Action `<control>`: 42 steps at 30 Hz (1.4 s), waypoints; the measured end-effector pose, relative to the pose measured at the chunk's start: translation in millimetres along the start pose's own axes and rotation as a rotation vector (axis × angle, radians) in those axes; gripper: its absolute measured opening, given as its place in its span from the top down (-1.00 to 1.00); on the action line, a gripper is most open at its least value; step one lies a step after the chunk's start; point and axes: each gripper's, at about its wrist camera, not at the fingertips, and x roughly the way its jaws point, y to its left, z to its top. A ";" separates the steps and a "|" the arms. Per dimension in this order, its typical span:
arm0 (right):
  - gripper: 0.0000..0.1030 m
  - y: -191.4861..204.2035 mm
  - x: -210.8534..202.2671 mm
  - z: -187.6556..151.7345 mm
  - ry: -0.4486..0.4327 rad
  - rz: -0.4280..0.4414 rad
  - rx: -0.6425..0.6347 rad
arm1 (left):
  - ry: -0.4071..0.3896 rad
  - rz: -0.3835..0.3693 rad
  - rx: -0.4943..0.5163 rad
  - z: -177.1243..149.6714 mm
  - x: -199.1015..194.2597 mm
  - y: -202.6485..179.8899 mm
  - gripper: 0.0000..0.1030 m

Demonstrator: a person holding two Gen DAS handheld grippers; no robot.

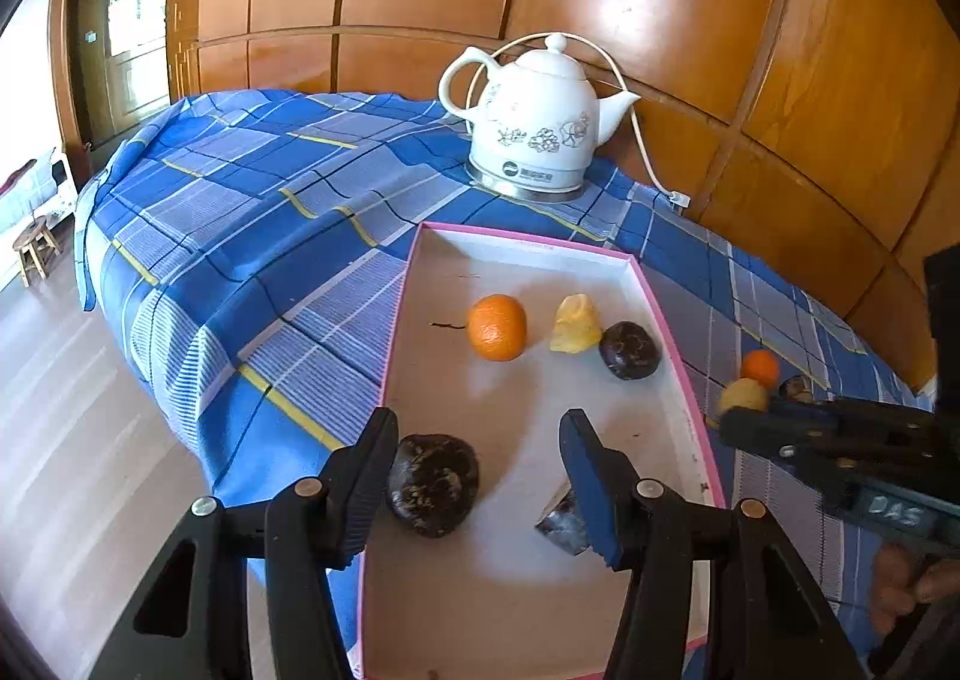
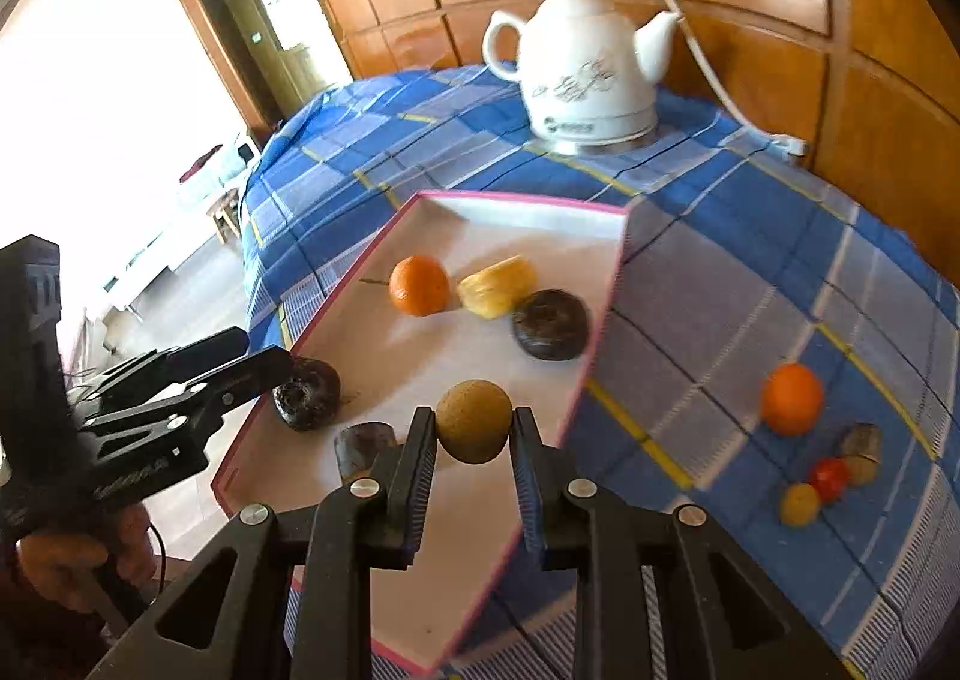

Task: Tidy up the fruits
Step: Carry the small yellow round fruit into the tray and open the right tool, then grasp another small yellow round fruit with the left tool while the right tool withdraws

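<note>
A pink-rimmed white tray [image 1: 672, 332] [image 2: 384, 242] lies on the blue checked tablecloth. In it are an orange [image 1: 497, 327] [image 2: 418, 285], a yellow fruit [image 1: 575, 324] [image 2: 497, 285], a dark round fruit [image 1: 629, 350] [image 2: 550, 324], a second dark fruit [image 1: 433, 483] [image 2: 307, 393] and a dark chunk [image 1: 564, 521] [image 2: 363, 445]. My left gripper [image 1: 480, 491] is open over the tray, its left finger beside the second dark fruit. My right gripper [image 2: 473, 452] is shut on a brownish-yellow round fruit [image 2: 474, 420] [image 1: 743, 396] above the tray's near right part.
A white electric kettle [image 1: 534, 134] [image 2: 591, 68] with its cord stands at the back by the wooden wall. On the cloth right of the tray lie another orange [image 2: 791, 398] [image 1: 759, 367] and several small fruits [image 2: 828, 479]. The table edge drops off at the left.
</note>
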 end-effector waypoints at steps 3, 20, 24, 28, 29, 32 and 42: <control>0.51 5.4 14.7 1.3 0.027 -0.028 -0.005 | -0.003 0.005 -0.002 -1.5 -1.2 4.2 -0.11; 0.38 2.2 8.4 -6.7 0.012 -0.053 0.043 | -0.036 -0.005 0.052 -2.7 -11.2 -9.0 -0.11; 0.38 -0.3 -0.1 -11.5 0.000 -0.064 0.051 | -0.032 -0.010 0.061 -4.1 -11.5 -12.6 -0.11; 0.35 -5.2 -6.9 -13.9 -0.010 -0.079 0.061 | -0.030 -0.014 0.073 -5.2 -11.6 -16.3 -0.13; 0.34 -6.8 -9.0 -14.6 -0.013 -0.081 0.064 | -0.029 -0.016 0.077 -5.8 -11.9 -17.8 -0.13; 0.34 -12.0 -16.7 -16.5 -0.022 -0.096 0.065 | -0.030 -0.018 0.092 -6.7 -12.3 -21.5 -0.13; 0.34 -38.5 -43.2 -19.7 -0.037 -0.167 0.070 | -0.029 -0.033 0.141 -9.0 -12.1 -35.7 -0.17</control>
